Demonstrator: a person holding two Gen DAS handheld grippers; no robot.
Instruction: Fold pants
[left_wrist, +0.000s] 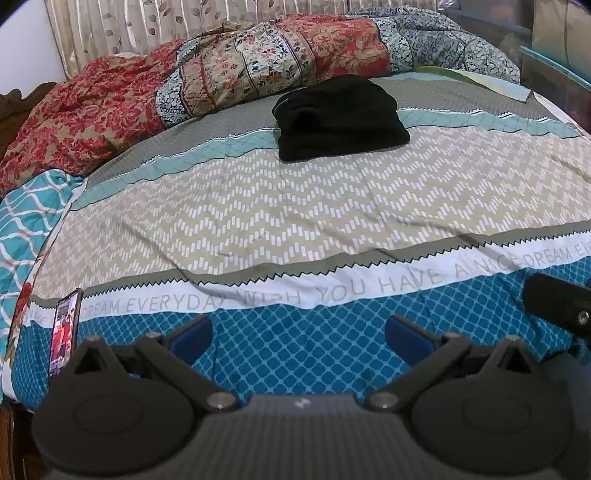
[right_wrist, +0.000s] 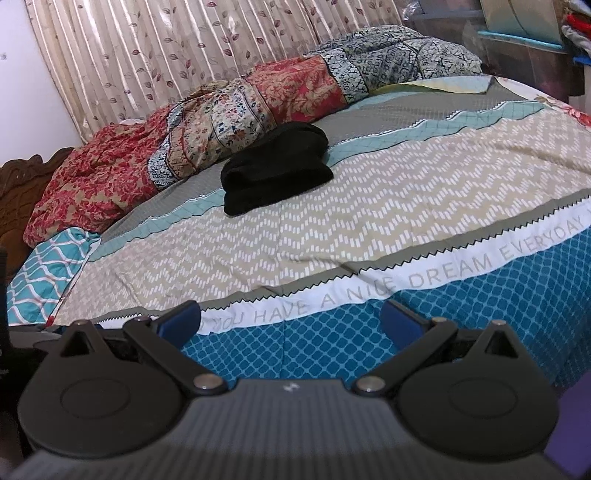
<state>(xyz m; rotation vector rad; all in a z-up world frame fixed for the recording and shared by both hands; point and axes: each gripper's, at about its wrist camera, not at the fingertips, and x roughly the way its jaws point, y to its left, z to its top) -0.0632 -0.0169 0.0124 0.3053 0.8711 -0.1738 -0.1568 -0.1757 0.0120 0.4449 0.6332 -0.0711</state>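
Left view: left tool (left_wrist: 299, 334) gaping, empty; black pants (left_wrist: 341, 118) bundled far up the bed (left_wrist: 258, 206). Right view: right tool (right_wrist: 290, 323) wide, empty too. Looks folded already, I think; grabbing one layer could unravel it.

White band of bed sheet (left_wrist: 369, 284) carries grey capital lettering. Left wrist view: "DREAM EVERYDAY", then partly creased word, likely "WISH", then "YOU HAVE A NICE DREAM", cut off at right edge. Right wrist view, same white band (right_wrist: 332, 299): "YOU HAVE A NICE DREAM EVERYDAY", start hidden behind tool finger. Phone (left_wrist: 66, 332) lying at left bed edge shows lit screen; content too blurred to read. Small pale logo mark on each tool body, not legible.
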